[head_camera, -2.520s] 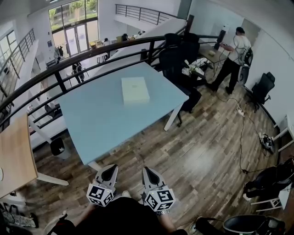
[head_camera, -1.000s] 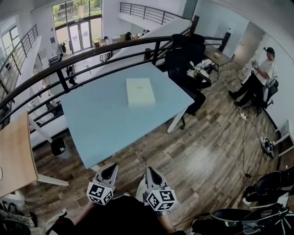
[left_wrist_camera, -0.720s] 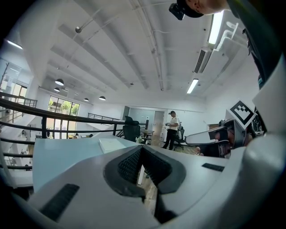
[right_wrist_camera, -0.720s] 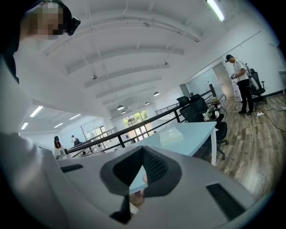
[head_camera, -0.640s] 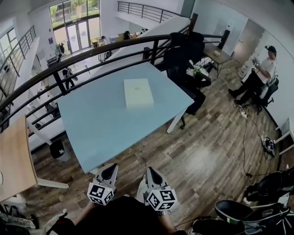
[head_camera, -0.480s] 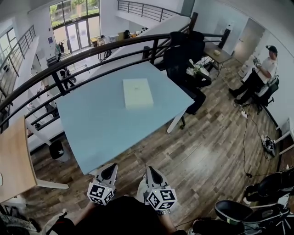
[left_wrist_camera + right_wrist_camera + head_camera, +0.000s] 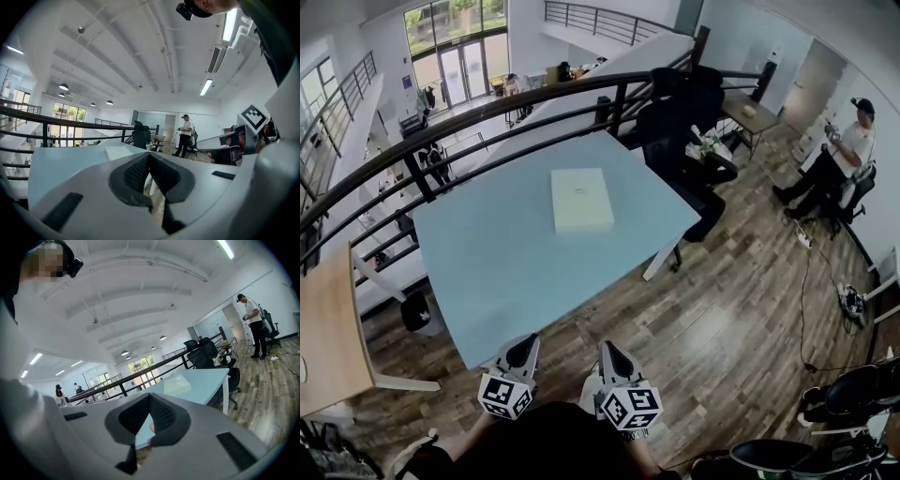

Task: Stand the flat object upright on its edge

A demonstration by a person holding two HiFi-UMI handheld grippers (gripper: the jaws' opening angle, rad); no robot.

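A flat cream-white box [image 7: 580, 199] lies on its broad face on the light blue table [image 7: 506, 262], toward the far side. It also shows faintly as the flat box [image 7: 118, 151] and the flat box [image 7: 178, 383] in the gripper views. Both grippers hang close to the person's body, short of the table's near corner. The left gripper [image 7: 528, 348] is shut with nothing in it. The right gripper [image 7: 605, 350] is shut and empty too. Both point toward the table.
A black railing [image 7: 441, 127] runs behind the table. Black office chairs [image 7: 680, 103] stand at its far right. A wooden table [image 7: 333, 328] is at the left. A person [image 7: 839, 155] sits at the far right, cables [image 7: 802, 281] cross the wood floor, and dark chairs [image 7: 853, 394] stand at lower right.
The view has shifted slightly, so the table and box sit a little lower in the head view. The person at the right has moved about. Both grippers stay shut and low.
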